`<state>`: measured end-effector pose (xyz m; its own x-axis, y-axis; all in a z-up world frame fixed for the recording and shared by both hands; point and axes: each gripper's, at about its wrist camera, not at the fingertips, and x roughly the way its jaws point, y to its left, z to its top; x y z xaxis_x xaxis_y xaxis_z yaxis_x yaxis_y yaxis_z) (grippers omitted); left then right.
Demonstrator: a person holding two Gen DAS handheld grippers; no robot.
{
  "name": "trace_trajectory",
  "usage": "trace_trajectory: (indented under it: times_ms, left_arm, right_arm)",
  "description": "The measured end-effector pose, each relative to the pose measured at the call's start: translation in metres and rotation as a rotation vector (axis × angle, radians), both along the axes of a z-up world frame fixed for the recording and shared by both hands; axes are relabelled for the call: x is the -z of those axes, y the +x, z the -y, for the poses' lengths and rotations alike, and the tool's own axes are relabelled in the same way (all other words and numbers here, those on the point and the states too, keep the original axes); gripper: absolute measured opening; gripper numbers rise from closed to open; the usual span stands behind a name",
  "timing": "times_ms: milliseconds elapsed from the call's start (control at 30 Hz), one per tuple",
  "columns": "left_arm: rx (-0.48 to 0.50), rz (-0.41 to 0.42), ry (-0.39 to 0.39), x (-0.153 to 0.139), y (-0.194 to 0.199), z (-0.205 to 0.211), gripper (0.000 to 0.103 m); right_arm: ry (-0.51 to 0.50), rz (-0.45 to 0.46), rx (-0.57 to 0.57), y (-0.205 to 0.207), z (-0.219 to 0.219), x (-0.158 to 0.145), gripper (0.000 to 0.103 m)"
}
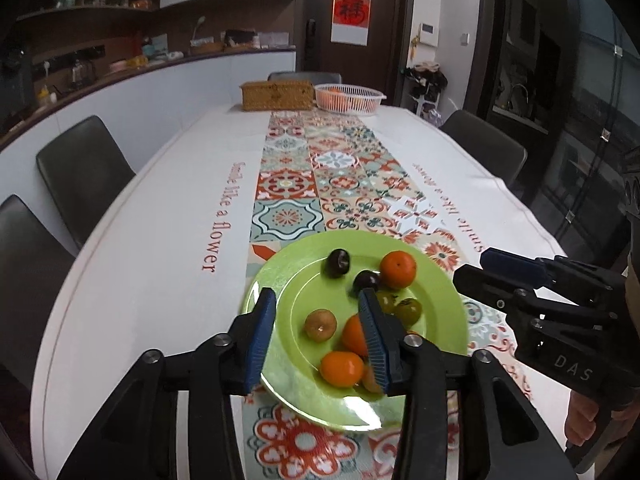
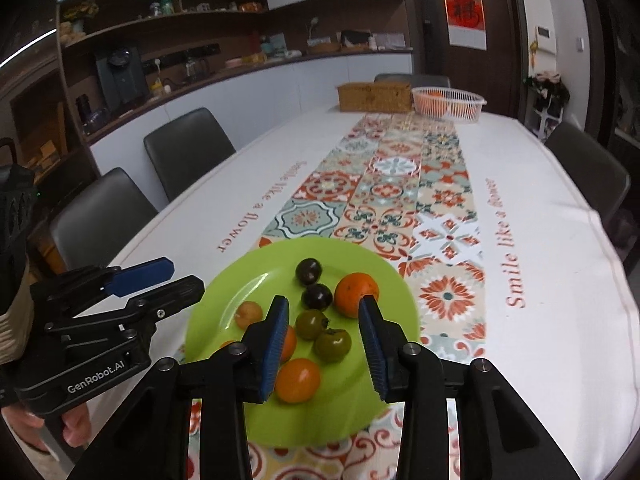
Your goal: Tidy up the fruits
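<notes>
Green plate (image 2: 224,300) sat on the counter (image 2: 540,280) runner, holding oranges, dark plums and green tomatoes. Left claw (image 1: 318,334) and right claw (image 2: 324,344) both hovered over it, jaws spread wide, gripping nothing. Right claw's finger hid part of one orange (image 2: 290,342). White basket (image 1: 347,98) of oranges and wicker box (image 1: 276,95) stood at the far end.

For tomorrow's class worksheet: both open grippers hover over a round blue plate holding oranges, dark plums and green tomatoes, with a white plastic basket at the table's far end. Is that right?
Not quite: the round plate is green, not blue, as the right wrist view shows. The rest holds: the left gripper and right gripper are open above it, the oranges, dark plums and green tomatoes lie on it, and the white plastic basket stands at the far end.
</notes>
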<state>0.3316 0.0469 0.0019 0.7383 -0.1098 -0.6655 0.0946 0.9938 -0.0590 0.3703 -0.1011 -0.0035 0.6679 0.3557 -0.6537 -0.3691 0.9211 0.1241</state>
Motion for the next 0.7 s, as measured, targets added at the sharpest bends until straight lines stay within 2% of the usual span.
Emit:
trace_trajectory:
  times_ms: [67,133,233,300,467,700]
  left_arm:
    - [-0.006,0.023,0.014,-0.009,-0.012,0.003,0.047]
    - [-0.013,0.047,0.024,-0.017,-0.026,0.007,0.053]
    - [-0.026,0.076,0.035,-0.028,-0.045,0.012,0.061]
    - [-0.026,0.094,0.037,-0.034,-0.06,0.016,0.07]
    - [-0.033,0.13,0.054,-0.047,-0.094,0.025,0.084]
    - [-0.033,0.176,0.078,-0.063,-0.147,0.041,0.095]
  right_arm:
    - [0.006,0.016,0.004,-0.013,0.005,-0.01,0.038]
    - [0.01,0.034,0.01,-0.025,0.009,-0.018,0.046]
    - [0.003,0.072,0.025,-0.049,0.016,-0.029,0.048]
    - [-0.002,0.085,0.032,-0.062,0.019,-0.034,0.05]
    - [-0.004,0.12,0.057,-0.099,0.03,-0.045,0.059]
    - [-0.002,0.153,0.089,-0.146,0.048,-0.06,0.068]
